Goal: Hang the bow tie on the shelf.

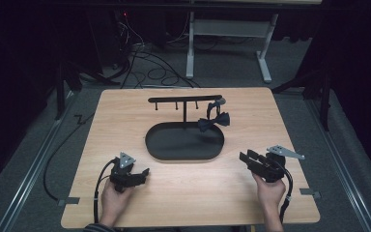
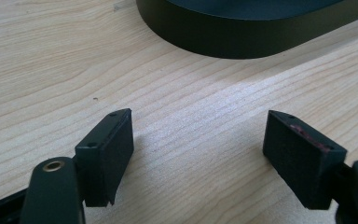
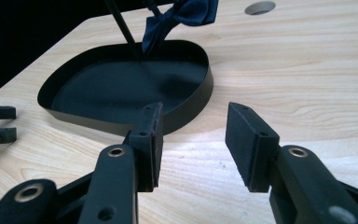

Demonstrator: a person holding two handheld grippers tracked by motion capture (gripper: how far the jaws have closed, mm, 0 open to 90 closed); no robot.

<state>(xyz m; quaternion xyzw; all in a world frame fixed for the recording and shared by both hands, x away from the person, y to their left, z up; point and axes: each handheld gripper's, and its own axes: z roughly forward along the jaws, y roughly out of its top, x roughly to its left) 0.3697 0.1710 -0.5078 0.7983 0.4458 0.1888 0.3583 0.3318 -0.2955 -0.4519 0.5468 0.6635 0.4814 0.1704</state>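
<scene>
Pale wood grain covers the table (image 1: 183, 198), which stands on a grey floor (image 1: 34, 154) with dark cables (image 1: 147, 67) lying beyond its far edge. At the centre of the table sits a black oval tray (image 1: 154, 145) with a low upright wall; a thin black post rises from its far side and carries a horizontal hanger bar (image 1: 183, 99) with small pegs beneath it. A dark bow tie (image 1: 213, 121) hangs from the right end of that bar, its body suspended just above the tray's far right rim; in the right gripper view the fabric reads as dark blue (image 3: 182, 16). The left claw (image 1: 140, 175) rests at the near left of the table, held in the person's left hand (image 1: 113, 200), pointing right toward the tray. Its jaws stand wide apart with bare table between them and nothing gripped (image 2: 198, 154); the tray wall (image 2: 242, 39) lies ahead of it, apart from the pads. The right claw (image 1: 249, 159) is at the near right, held in the right hand (image 1: 269, 193), pointing left toward the tray. Its jaws are likewise parted and empty (image 3: 193, 140), with the tray's near right wall (image 3: 200, 98) just beyond the left pad. A round hole (image 3: 260, 7) shows in the table surface beyond the tray.
</scene>
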